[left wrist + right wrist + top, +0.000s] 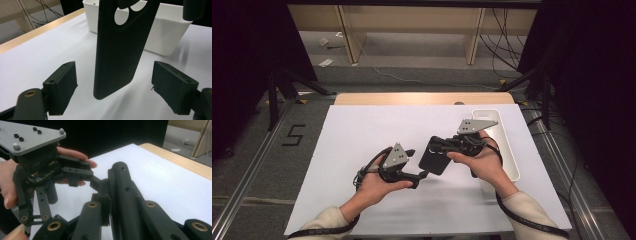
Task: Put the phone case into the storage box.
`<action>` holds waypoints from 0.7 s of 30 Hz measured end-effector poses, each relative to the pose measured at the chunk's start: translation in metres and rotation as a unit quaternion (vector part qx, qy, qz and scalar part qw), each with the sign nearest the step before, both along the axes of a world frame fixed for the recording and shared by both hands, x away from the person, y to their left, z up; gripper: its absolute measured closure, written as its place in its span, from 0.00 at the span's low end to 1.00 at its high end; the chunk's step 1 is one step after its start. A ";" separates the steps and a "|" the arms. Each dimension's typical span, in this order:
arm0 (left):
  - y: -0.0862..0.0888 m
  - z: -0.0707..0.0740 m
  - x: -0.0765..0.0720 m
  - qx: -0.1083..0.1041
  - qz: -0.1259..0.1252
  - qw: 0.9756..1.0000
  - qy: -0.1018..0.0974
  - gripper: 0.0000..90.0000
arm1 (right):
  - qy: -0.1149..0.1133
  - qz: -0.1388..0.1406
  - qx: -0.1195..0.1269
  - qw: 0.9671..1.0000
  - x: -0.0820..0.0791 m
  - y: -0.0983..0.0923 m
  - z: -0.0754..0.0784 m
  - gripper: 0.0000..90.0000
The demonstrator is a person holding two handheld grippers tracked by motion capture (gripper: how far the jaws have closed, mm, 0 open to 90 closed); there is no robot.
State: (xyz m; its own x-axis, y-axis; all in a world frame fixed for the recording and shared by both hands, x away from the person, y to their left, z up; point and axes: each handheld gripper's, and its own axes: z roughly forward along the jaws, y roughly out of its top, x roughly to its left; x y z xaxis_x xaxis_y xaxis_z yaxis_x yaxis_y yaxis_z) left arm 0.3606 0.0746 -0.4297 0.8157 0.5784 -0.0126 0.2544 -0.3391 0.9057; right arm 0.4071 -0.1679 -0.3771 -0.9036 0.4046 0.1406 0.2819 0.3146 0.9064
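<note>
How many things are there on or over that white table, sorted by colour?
Black: 3 - the phone case, the left gripper and the right gripper
White: 1 - the bin at the table's right edge
Total: 4

Black phone case (120, 50), matte, with round camera cut-outs near its upper end. Held upright off the white table (362, 150), clamped at its top; lower rounded end hangs free, right of centre.
</note>
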 end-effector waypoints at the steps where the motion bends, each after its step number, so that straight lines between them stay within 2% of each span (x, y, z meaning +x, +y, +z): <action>1: 0.000 0.000 0.000 0.000 -0.001 1.000 0.000 0.22 | 0.000 0.001 -0.001 1.000 0.000 0.000 0.000 0.87; 21: -0.004 -0.002 0.001 0.008 -0.031 0.999 0.004 0.28 | 0.003 0.047 -0.012 0.999 -0.003 0.005 0.004 0.87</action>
State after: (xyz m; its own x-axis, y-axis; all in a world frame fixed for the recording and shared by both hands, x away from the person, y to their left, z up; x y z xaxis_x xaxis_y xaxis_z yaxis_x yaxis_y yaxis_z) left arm 0.3615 0.0707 -0.4312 0.8495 0.5275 -0.0102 0.2393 -0.3679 0.8986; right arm 0.4037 -0.1633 -0.3728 -0.9373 0.3204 0.1369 0.2545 0.3611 0.8971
